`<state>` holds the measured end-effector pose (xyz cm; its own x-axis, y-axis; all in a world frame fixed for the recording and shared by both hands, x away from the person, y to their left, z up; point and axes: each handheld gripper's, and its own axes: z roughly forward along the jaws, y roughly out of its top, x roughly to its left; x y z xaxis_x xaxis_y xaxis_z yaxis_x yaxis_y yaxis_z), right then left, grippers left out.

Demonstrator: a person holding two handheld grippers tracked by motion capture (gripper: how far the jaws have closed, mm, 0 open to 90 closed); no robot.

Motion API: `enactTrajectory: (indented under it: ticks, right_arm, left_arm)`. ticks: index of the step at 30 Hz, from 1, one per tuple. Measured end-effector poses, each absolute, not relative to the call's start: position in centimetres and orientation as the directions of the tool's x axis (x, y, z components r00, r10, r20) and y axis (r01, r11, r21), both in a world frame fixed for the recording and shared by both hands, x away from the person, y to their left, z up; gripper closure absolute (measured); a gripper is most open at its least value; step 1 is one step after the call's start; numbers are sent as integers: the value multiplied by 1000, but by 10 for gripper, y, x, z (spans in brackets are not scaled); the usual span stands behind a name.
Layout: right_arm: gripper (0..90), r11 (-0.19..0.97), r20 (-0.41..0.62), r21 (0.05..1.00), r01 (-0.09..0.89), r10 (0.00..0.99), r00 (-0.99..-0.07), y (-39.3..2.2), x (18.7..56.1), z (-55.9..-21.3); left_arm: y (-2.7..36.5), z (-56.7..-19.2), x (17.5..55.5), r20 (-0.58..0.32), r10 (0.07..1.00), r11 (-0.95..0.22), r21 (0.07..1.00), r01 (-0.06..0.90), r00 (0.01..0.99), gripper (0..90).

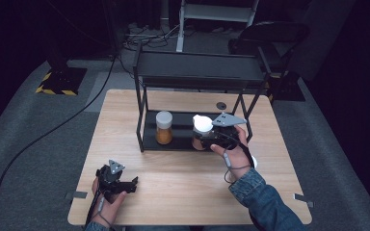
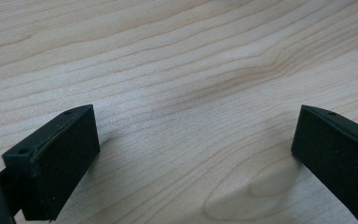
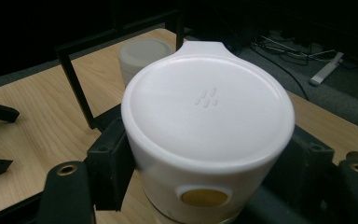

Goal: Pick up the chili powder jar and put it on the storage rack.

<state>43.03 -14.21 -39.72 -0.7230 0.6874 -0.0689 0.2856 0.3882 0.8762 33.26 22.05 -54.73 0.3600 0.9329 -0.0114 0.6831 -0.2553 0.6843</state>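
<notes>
The white-lidded jar (image 3: 208, 140) is sitting at the rack's (image 1: 197, 72) lower shelf, 3 o'clock of the amber jar (image 1: 164, 127); the right tongs (image 1: 203, 137) are pinching it. The left tongs (image 1: 127, 185) are resting spread on the wooden worktop (image 1: 173, 192), at 7 o'clock. Grey floor and dark surroundings are encircling it.

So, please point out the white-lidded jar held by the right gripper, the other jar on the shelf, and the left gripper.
white-lidded jar (image 3: 208, 109), right gripper view, centre of its lid.
orange-filled jar (image 1: 164, 128), high view, middle of its body.
left gripper (image 2: 193, 156), left gripper view, midway between its open jaws.
</notes>
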Motion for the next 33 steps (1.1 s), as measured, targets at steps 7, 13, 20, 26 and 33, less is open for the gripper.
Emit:
enactTrajectory:
  ticks: [7, 13, 20, 26, 33]
  right_arm:
    - [306, 390, -75, 877, 279, 686, -724, -136, 437, -402]
    - [306, 393, -71, 873, 289, 689, -721, -132, 443, -407]
    - [306, 402, -74, 866, 299, 692, -718, -126, 449, -413]
    - [306, 400, -67, 864, 307, 695, -716, -121, 454, -419]
    - [306, 402, -66, 858, 319, 703, -708, -118, 459, -427]
  left_arm:
    - [221, -547, 333, -11, 933, -255, 684, 683, 360, 7]
    - [220, -547, 333, -11, 933, -255, 685, 683, 360, 7]
    - [221, -547, 333, -11, 933, -255, 684, 683, 360, 6]
    - [220, -547, 333, -11, 933, -255, 684, 683, 360, 7]
    - [220, -547, 333, -12, 933, -255, 684, 683, 360, 7]
